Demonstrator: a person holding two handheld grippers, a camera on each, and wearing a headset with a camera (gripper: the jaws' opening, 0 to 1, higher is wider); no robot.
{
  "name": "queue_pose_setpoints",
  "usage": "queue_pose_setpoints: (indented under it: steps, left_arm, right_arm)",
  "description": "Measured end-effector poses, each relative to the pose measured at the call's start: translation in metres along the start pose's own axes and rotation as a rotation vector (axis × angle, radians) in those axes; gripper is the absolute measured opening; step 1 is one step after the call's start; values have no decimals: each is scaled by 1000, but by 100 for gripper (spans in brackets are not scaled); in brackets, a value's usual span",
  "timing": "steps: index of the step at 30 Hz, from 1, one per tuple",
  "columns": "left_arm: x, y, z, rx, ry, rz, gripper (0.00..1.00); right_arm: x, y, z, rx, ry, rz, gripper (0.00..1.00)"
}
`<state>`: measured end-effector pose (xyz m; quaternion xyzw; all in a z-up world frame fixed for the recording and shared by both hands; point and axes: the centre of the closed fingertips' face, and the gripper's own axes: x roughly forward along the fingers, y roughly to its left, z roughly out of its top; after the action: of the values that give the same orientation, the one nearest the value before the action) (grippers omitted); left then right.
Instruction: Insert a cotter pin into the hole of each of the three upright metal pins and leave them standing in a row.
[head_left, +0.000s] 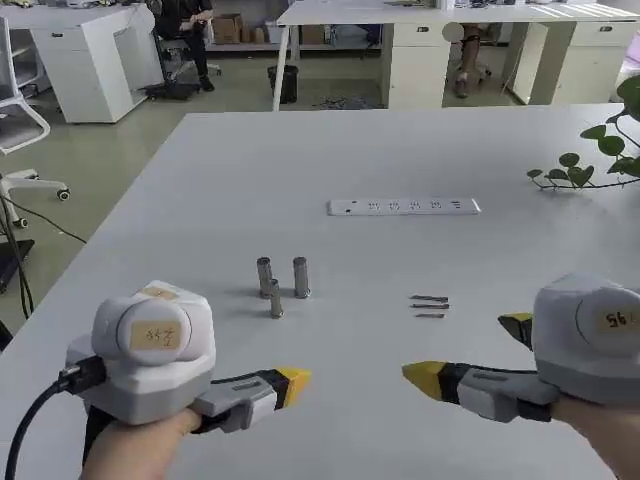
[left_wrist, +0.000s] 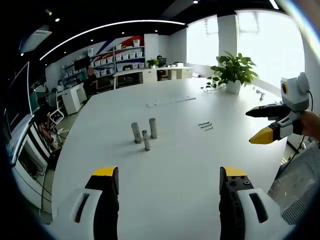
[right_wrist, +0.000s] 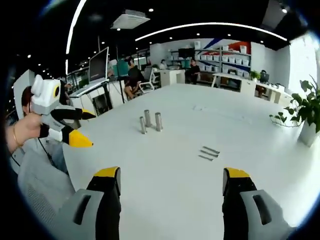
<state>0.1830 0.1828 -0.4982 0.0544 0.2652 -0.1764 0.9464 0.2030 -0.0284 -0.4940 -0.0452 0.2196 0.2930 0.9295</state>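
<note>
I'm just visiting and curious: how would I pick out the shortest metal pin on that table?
On the white table, find the power strip lying across the middle. Nearer the camera, left of three thin cotter pins lying flat, three metal pins stand clustered. The short pin is the front one, lower and thinner than the two behind it.

Left gripper (head_left: 285, 388), right gripper (head_left: 468, 352): grey-white shells, yellow-tipped black jaws, handwritten labels (head_left: 160, 335), one black cable (head_left: 30, 425).

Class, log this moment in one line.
left hand-held gripper: open, empty | right hand-held gripper: open, empty | pins: three upright, clustered | cotter pins: three lying on table, none inserted
</note>
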Motion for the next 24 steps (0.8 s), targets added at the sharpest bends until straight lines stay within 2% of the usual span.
queue_pose_setpoints:
  steps: [17,24]
  left_arm:
    - [-2,0,2,22,-2,4,82]
    - [-3,1,3,22,-8,7,82]
  right_arm:
    - [-2,-3,-3,8,8,-13,73]
    - [-2,-6,-3,-2,11,-31,78]
